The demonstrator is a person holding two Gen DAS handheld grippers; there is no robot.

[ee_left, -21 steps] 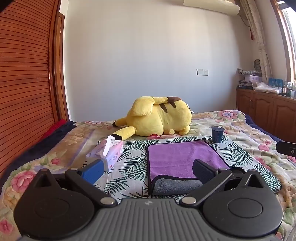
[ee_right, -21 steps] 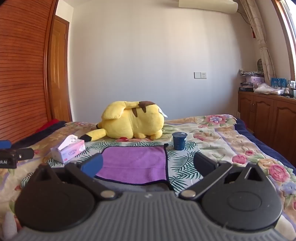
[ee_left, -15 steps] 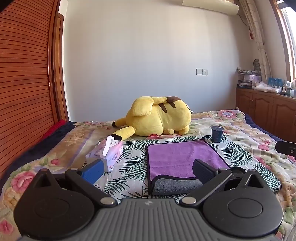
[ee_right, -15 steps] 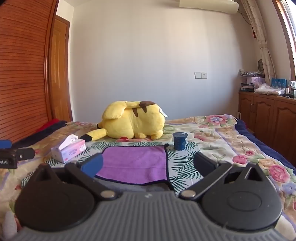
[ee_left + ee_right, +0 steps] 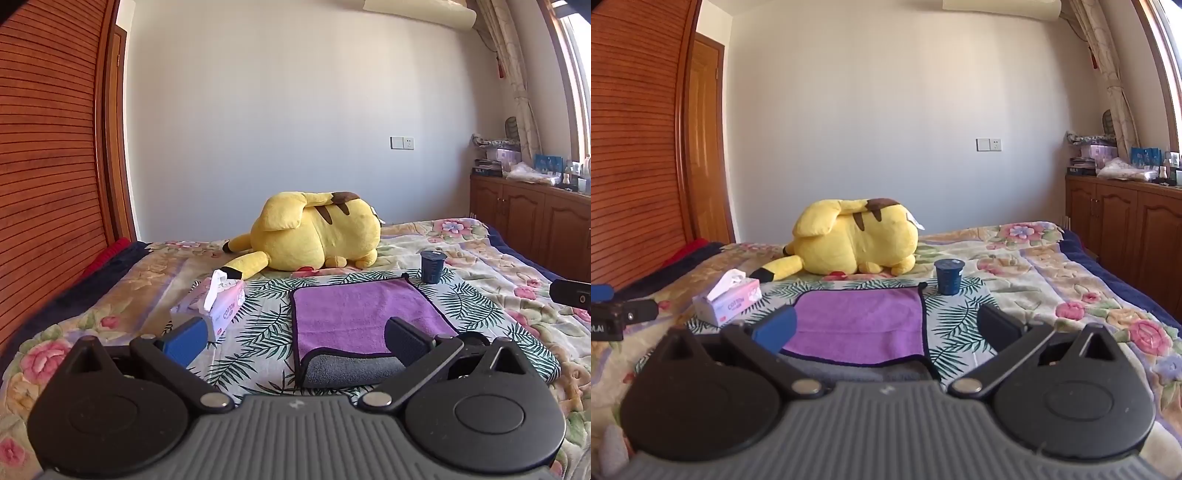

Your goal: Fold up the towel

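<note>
A: Where's your towel?

B: The purple towel lies flat on the floral bedspread, its near edge turned over w/ the grey side up, btwn a tissue box and a dark blue cup. A yellow plush toy lies behind it.

A: And your claws?

B: Left gripper fingers spread wide, nothing held. Right gripper likewise agape, empty, near the towel's front edge.

From the left wrist cam, tissue box sits at 10 o'clock of the towel, cup at 1, plush toy at 12. Bedspread btwn box and towel lies open for you.
</note>
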